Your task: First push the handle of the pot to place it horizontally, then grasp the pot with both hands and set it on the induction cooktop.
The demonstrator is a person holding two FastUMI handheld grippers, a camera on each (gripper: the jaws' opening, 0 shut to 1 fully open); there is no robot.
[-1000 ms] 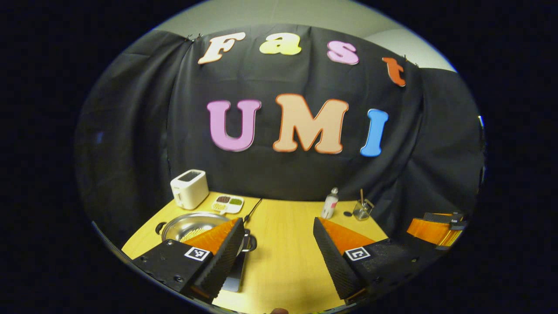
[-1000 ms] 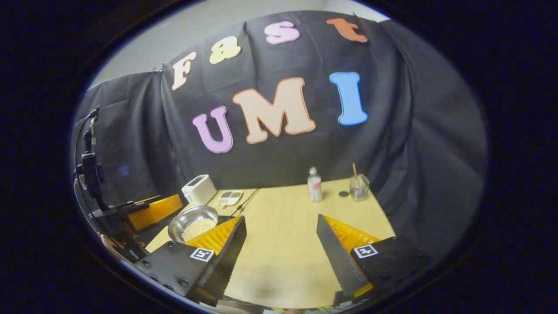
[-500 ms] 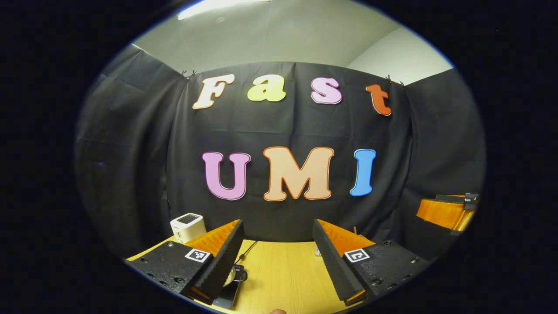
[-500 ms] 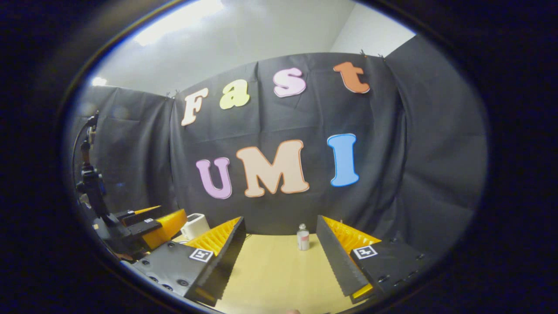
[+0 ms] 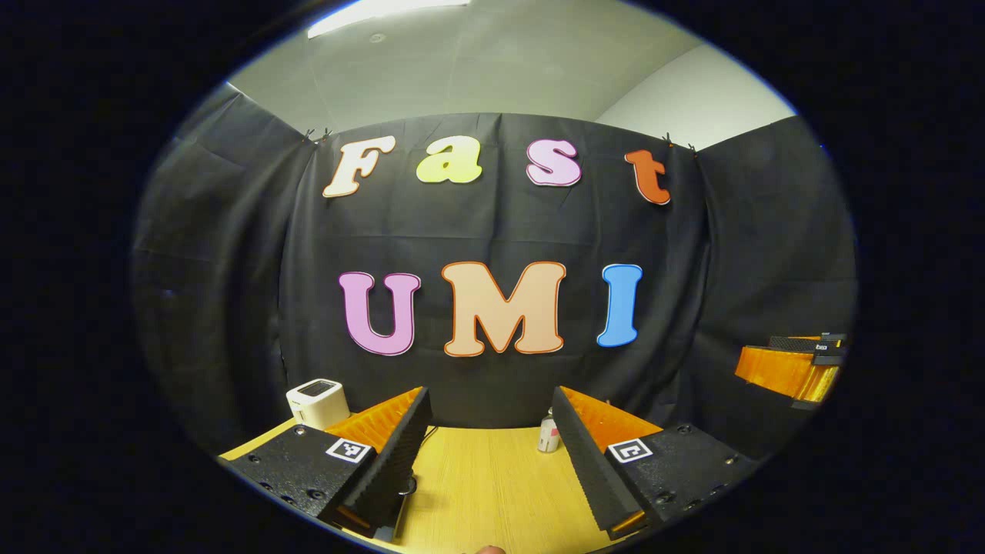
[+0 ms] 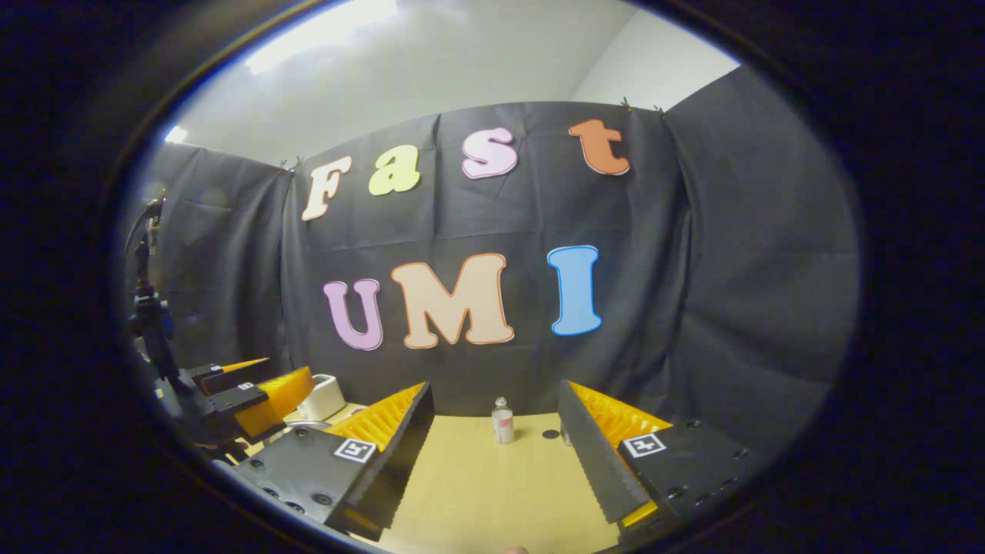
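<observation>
pointing well above the wooden table, the left gripper has its two fingers spread wide with nothing between them. past its left finger stands a white toaster at the table's far left corner, and just beside its right finger stands a small bottle near the black cloth wall. low by the left finger's inner edge a small dark part peeks out; i cannot tell whether it belongs to the pot, which is otherwise hidden from both cameras. the right gripper is likewise held wide open and empty over the table, with the bottle between its fingers farther back and a small dark disc beside it. each gripper appears at the edge of the other's view.
</observation>
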